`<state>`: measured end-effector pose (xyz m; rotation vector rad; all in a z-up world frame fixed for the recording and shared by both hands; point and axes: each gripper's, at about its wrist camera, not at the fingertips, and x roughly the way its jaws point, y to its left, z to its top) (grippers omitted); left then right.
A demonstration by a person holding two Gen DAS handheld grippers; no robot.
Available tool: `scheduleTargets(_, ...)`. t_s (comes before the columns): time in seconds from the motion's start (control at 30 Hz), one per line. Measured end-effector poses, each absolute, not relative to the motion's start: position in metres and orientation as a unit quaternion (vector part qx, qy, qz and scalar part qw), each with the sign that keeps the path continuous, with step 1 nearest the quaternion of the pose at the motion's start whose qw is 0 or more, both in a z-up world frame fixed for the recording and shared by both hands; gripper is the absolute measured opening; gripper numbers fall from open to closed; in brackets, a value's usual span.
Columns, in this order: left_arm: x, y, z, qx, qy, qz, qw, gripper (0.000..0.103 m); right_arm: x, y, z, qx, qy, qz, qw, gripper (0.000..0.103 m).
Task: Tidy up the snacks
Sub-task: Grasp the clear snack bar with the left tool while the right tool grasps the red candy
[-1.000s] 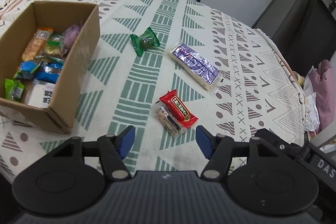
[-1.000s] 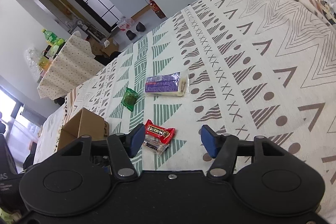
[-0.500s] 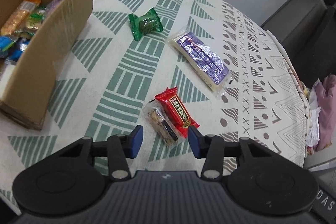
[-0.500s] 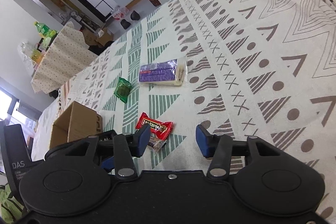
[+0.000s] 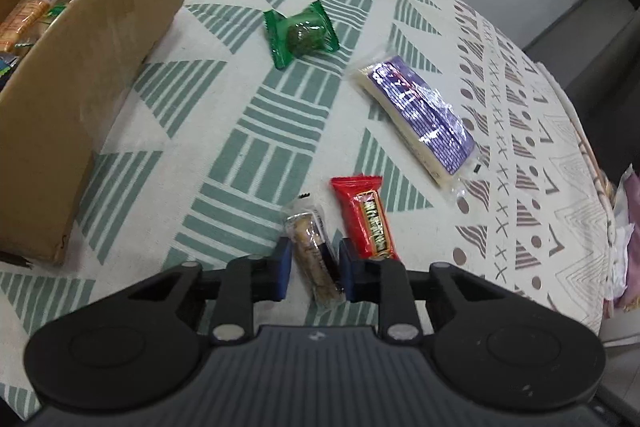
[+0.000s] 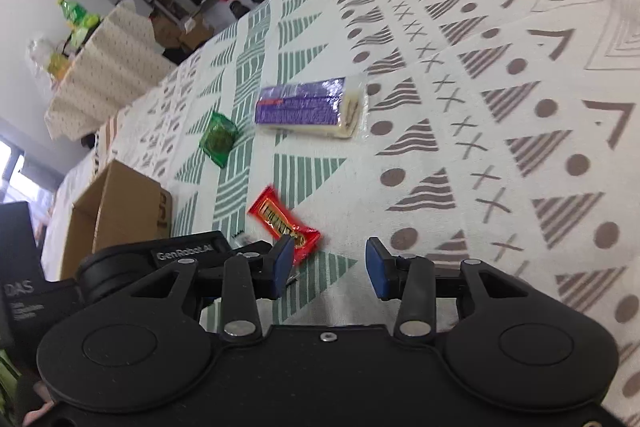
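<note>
In the left wrist view, a clear-wrapped brown snack bar (image 5: 306, 235) lies on the patterned cloth. My left gripper (image 5: 314, 267) has closed in on both of its sides and is shut on it. A red snack bar (image 5: 366, 223) lies just to its right, touching the right finger. Farther off lie a green wrapped snack (image 5: 302, 37) and a purple packet (image 5: 420, 115). The cardboard box (image 5: 100, 67) at left holds several snacks. My right gripper (image 6: 329, 265) is open over bare cloth, with the red snack bar (image 6: 282, 221) by its left finger.
The right wrist view also shows the purple packet (image 6: 308, 105), the green snack (image 6: 218, 139), the box (image 6: 120, 211) and the left gripper's body (image 6: 180, 255) at lower left. The table edge (image 5: 592, 187) drops off at right. A covered side table (image 6: 108, 75) stands beyond.
My left gripper has moved forward and down to the clear-wrapped bar, and its fingers have narrowed around it. My right gripper has drifted slightly closer to the red snack and stayed open.
</note>
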<state>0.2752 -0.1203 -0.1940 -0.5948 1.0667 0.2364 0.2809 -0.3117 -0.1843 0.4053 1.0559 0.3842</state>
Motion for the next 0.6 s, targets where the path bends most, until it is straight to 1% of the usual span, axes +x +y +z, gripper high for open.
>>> scheduleTargets(0.2,0.275,-0.106,-0.189,-0.29,0.494,0.114,0.812,0.015,0.288,-0.291,-0.184,0.164,0.492,0.203,0.831,0.041)
scheduleTargets(0.6,0.273,-0.087,-0.173,-0.28,0.477,0.115,0.825,0.015,0.298,-0.262,-0.188,0.114,0.485,0.212,0.84,0.041)
